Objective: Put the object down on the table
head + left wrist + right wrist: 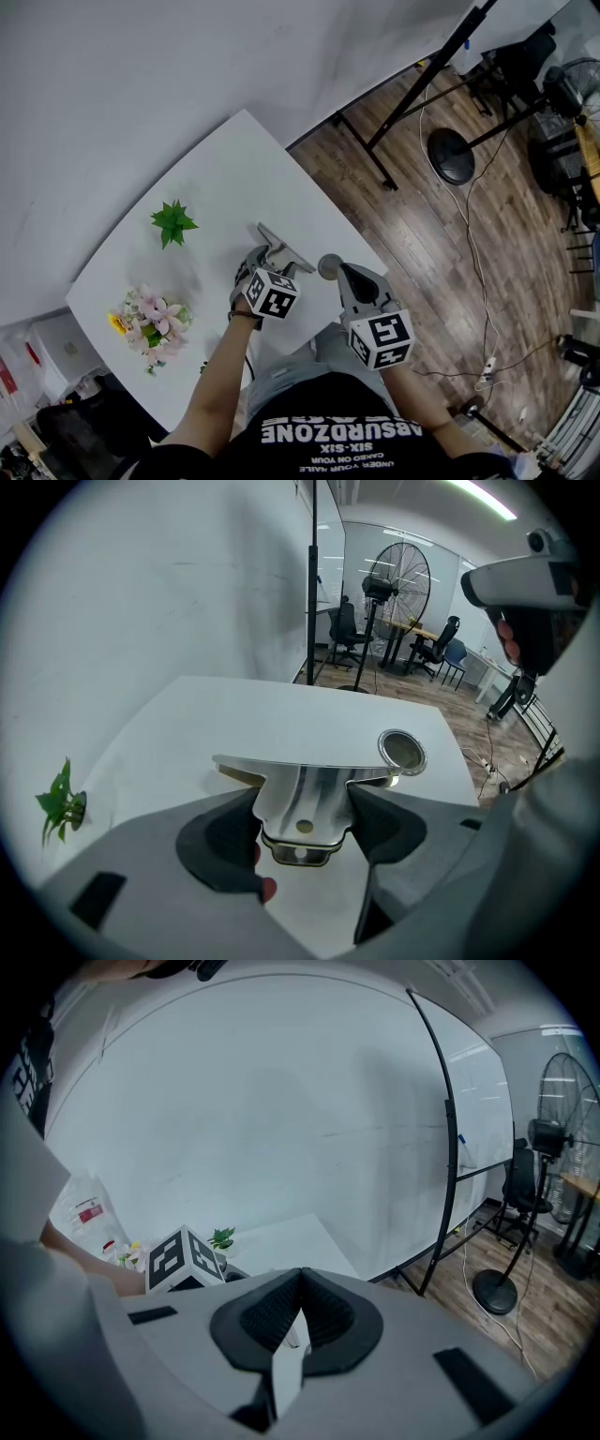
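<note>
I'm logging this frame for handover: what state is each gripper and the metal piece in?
Left gripper: shut on the metal piece.
Right gripper: shut, nothing between its jaws.
Metal piece: clamped by its narrow tab, over the table.

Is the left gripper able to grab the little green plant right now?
Probably not yet. The left gripper is shut on a shiny metal piece, so it has no room for anything else. The bare table between it and the green plant looks free, though.
</note>
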Tool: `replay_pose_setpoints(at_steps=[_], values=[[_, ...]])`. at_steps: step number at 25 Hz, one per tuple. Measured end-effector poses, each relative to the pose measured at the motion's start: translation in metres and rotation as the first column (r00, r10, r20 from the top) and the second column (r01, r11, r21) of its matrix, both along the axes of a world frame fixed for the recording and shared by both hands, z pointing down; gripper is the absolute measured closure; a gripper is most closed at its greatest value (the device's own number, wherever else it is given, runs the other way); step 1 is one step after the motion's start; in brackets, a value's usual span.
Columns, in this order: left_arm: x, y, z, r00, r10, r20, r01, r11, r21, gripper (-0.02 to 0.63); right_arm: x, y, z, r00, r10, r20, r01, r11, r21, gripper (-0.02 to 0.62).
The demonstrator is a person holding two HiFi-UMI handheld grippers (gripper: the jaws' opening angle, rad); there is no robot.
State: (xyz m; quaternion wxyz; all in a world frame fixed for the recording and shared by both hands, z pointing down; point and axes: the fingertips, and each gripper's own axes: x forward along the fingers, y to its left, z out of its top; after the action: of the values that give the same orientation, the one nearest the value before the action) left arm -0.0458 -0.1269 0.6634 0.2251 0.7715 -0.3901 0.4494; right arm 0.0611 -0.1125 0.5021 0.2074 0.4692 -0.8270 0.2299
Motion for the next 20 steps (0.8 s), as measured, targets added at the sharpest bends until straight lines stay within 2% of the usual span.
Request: replay_pose_setpoints(at_steps=[20], values=[[-0.001, 0.005, 0.011, 1.0, 0.01, 0.015, -0.01, 1.0, -0.025, 0.311, 0.003, 0.01, 0.0, 1.0, 0.021, -0.006, -0.021, 1.0, 0.002, 0.597]])
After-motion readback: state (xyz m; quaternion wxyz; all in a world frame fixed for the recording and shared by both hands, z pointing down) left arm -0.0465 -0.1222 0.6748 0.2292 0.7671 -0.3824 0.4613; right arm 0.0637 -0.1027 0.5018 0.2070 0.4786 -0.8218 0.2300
